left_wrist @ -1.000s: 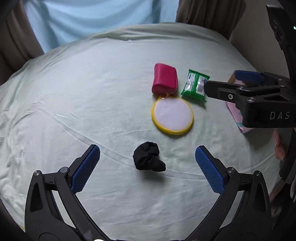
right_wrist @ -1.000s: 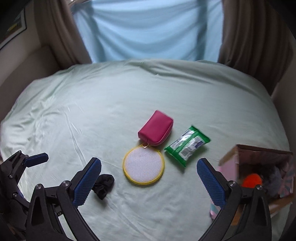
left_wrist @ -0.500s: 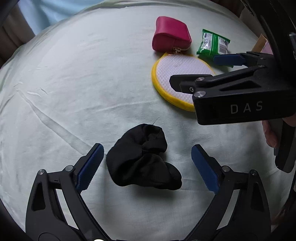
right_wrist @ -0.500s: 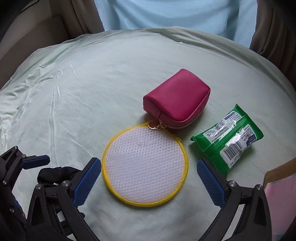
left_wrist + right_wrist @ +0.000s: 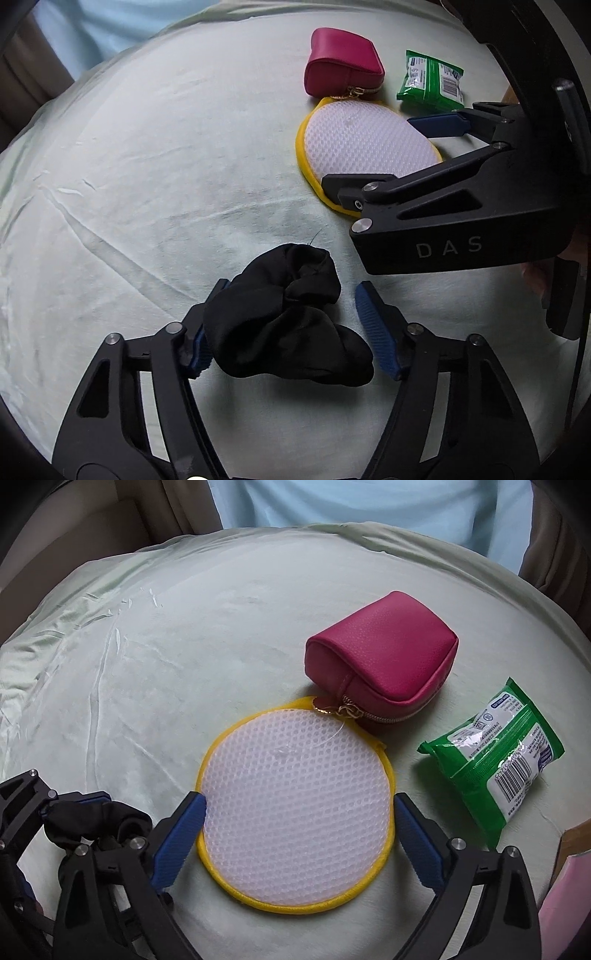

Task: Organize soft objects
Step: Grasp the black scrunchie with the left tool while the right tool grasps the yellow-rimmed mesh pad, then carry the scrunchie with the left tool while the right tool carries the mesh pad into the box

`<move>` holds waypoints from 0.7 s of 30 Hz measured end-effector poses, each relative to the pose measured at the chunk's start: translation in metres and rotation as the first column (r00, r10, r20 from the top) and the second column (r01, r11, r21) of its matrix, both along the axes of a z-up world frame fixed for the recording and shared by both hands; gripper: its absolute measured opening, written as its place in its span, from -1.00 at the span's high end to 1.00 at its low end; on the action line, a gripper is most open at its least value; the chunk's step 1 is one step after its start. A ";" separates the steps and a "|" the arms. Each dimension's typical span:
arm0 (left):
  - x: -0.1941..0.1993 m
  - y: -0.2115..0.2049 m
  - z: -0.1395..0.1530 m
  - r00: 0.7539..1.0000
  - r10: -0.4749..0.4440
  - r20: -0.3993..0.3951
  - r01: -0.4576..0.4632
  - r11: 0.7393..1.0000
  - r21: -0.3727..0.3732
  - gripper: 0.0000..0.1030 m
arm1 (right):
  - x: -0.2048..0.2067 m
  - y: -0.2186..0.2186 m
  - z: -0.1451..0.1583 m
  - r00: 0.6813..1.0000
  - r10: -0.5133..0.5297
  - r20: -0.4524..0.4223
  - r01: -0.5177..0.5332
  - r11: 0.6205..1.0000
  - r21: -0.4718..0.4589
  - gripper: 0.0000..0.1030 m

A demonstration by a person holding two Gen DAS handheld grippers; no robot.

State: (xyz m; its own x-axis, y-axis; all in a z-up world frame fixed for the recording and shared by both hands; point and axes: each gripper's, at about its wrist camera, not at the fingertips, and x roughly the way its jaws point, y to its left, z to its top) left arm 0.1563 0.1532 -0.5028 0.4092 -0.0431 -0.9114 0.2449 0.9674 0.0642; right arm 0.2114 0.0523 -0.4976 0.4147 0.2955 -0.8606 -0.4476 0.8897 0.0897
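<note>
The left gripper [image 5: 291, 328] has just been closing around the crumpled black fabric sock [image 5: 288, 314], which lies on the pale green bed sheet [image 5: 147, 166]. Its left pad seems to touch the cloth, but a small gap remains at the right pad, so the sock is not clamped yet. The risk here is that the jaws catch only a loose fold, and the sock slips out when it is lifted; they may also pinch the sheet under it.

The right gripper [image 5: 299, 830] has its jaws apart, one on each side of the round white mesh pad with a yellow rim [image 5: 295, 812], and they have just started to close. The pad is flat and thin, so the fingers can slide over its edge or bend it instead of holding it. The gold zipper pull of the magenta faux-leather pouch [image 5: 384, 664] rests on the pad's rim and could be dragged along.

The green plastic pack of wipes [image 5: 495, 760] is glossy and wrinkled, and lies just beside.
</note>
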 end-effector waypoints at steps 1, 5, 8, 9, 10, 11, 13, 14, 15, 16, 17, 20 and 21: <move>-0.001 0.002 0.002 1.000 0.000 0.003 0.000 1.000 0.000 0.01 | -0.001 0.001 0.000 1.000 0.006 0.001 -0.006 1.000 -0.002 -0.82; -0.001 0.004 0.006 1.000 0.002 0.002 -0.002 1.000 0.000 0.28 | -0.004 0.002 0.003 1.000 0.011 -0.002 -0.011 1.000 -0.002 -0.67; -0.003 0.003 0.011 1.000 0.007 -0.002 -0.007 1.000 0.002 0.48 | -0.008 0.007 0.006 1.000 0.009 -0.011 -0.009 1.000 0.013 -0.38; -0.002 0.004 0.011 1.000 0.009 -0.003 -0.009 1.000 0.001 0.52 | -0.010 0.009 0.007 1.000 0.012 -0.013 -0.012 1.000 0.017 -0.24; -0.002 0.006 0.012 1.000 0.011 -0.003 -0.011 1.000 0.000 0.56 | -0.013 0.010 0.009 1.000 0.017 -0.015 -0.017 1.000 0.019 -0.11; -0.002 0.006 0.013 1.000 0.013 -0.002 -0.013 1.000 -0.001 0.57 | -0.016 0.011 0.010 1.000 0.020 -0.015 -0.020 1.000 0.021 -0.06; -0.003 0.007 0.017 1.000 0.016 0.003 -0.016 1.000 -0.002 0.60 | -0.020 0.014 0.013 0.999 0.021 -0.025 -0.021 0.999 0.033 0.06; -0.004 0.008 0.020 1.000 0.017 0.007 -0.017 1.000 0.000 0.60 | -0.021 0.013 0.015 0.999 0.017 -0.027 -0.016 0.999 0.039 0.07; -0.007 0.008 0.022 1.000 0.019 0.011 -0.019 1.000 0.002 0.60 | -0.022 0.012 0.018 1.000 0.008 -0.028 -0.007 0.999 0.046 0.08; -0.008 0.010 0.025 1.000 0.020 0.016 -0.020 1.000 0.003 0.60 | -0.024 0.010 0.022 1.000 -0.006 -0.023 0.008 0.998 0.057 0.08; -0.009 0.012 0.028 1.000 0.023 0.022 -0.023 1.000 0.004 0.60 | -0.025 0.009 0.026 1.000 -0.014 -0.020 0.015 0.998 0.065 0.08; -0.019 0.017 0.042 0.999 0.034 0.038 -0.035 0.999 0.009 0.60 | -0.032 0.004 0.041 0.999 -0.037 -0.010 0.038 0.996 0.077 0.08; -0.023 0.020 0.047 0.998 0.038 0.043 -0.039 0.999 0.010 0.60 | -0.035 0.002 0.047 0.999 -0.043 -0.004 0.043 0.996 0.077 0.08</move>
